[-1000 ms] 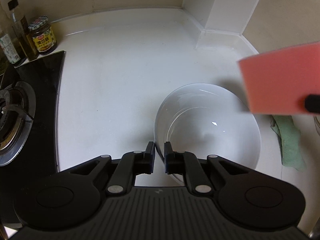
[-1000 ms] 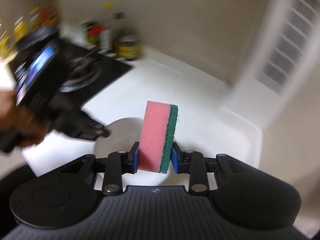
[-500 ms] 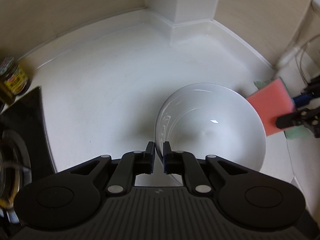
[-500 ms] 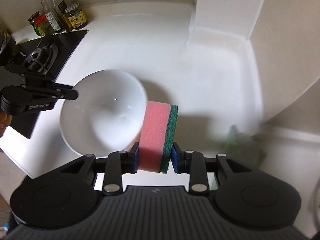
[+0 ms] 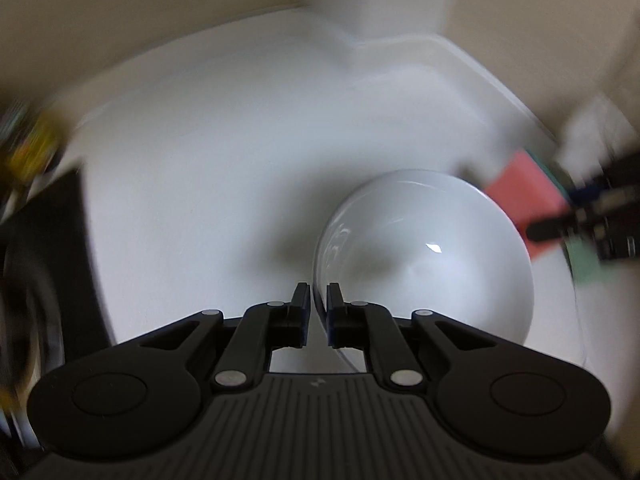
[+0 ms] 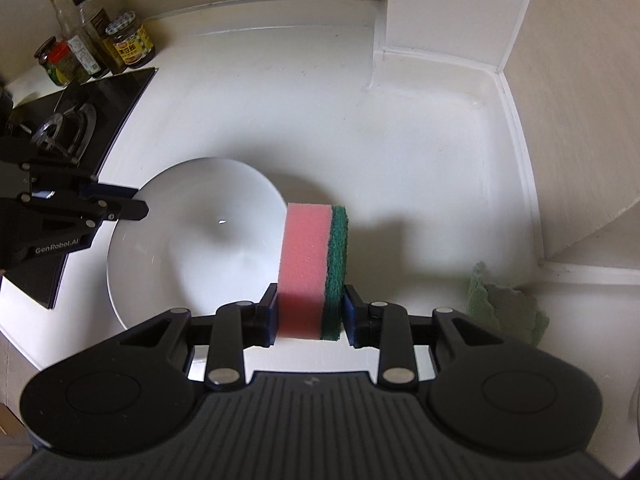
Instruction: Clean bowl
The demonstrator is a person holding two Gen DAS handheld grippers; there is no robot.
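Note:
A white bowl point(image 5: 424, 264) sits on the white counter, and its near-left rim runs between the fingers of my left gripper point(image 5: 318, 300). The jaws grip that rim and are opening slightly. From the right wrist view the same bowl point(image 6: 192, 240) lies left of centre, with the left gripper point(image 6: 132, 206) clamped on its left edge. My right gripper point(image 6: 310, 312) is shut on a pink sponge with a green scouring side point(image 6: 308, 264), held upright just over the bowl's right rim. In the left wrist view, the blurred sponge point(image 5: 524, 196) hangs at the bowl's far right edge.
A black gas stove point(image 6: 80, 120) borders the counter on the left, with sauce jars and bottles point(image 6: 124, 44) behind it. A crumpled green cloth point(image 6: 500, 308) lies right of the bowl. A white boxed column point(image 6: 440, 12) stands in the back corner.
The right gripper has come down with the sponge, from high over the counter to the bowl's right rim. The left gripper keeps the bowl's rim while its view swings right.

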